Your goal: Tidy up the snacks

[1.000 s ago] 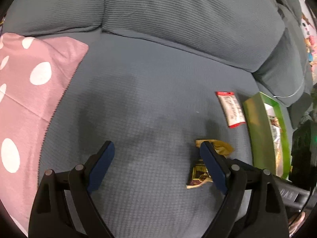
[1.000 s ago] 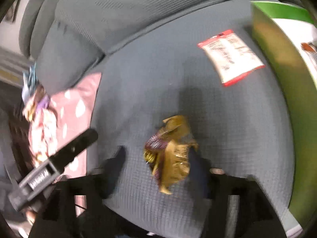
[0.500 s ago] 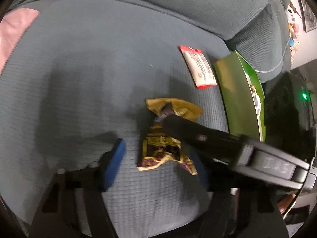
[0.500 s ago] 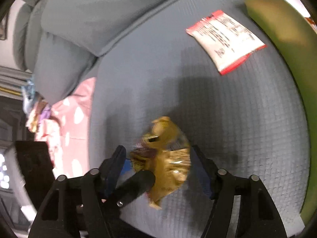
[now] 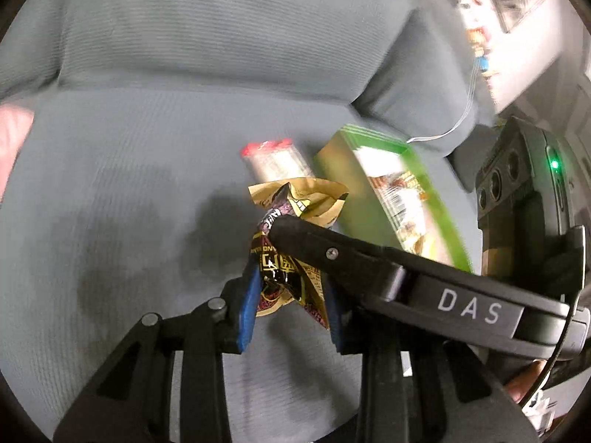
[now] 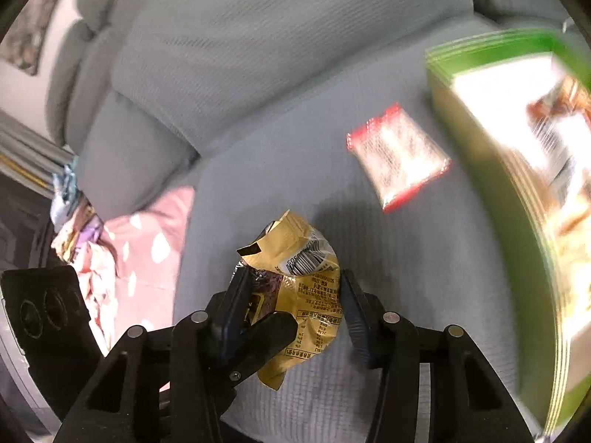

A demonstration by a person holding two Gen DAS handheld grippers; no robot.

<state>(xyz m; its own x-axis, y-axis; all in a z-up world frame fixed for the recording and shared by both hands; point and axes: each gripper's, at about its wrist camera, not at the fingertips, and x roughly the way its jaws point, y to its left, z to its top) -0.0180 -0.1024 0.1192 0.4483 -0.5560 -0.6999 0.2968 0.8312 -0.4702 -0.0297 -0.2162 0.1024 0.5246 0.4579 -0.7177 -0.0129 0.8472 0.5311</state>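
- Closest in: both tools have just been closing in on the same crumpled gold snack packet (image 6: pixel 303 288). The left tool (image 5: pixel 291 291) is pinched narrow with its blue pads pressing the lower end of the packet, so that one's got a hold on it.
- The right tool (image 6: pixel 291 302) sits half-closed around the packet's middle. Its left pad looks to be against the wrapper, the right pad looks just short of it, so I wouldn't call that a firm grip.
- The packet looks lifted a bit off the sofa seat (image 5: pixel 129 184), going by the shadow under it, though it's hard to be sure.
- A little further out: a red-and-white snack packet (image 6: pixel 399 155) lies flat on the seat, untouched, just beside the box.
- Beyond that, the green box (image 6: pixel 491 170) stands on the seat with some snacks already inside, blurry though.
- So progress-wise: I'd say mid-way. Some is boxed, gold packet is in hand and needs to go in, the red one is left after that.
- Far left there's a pink spotted cloth (image 6: pixel 147 243), not part of it.
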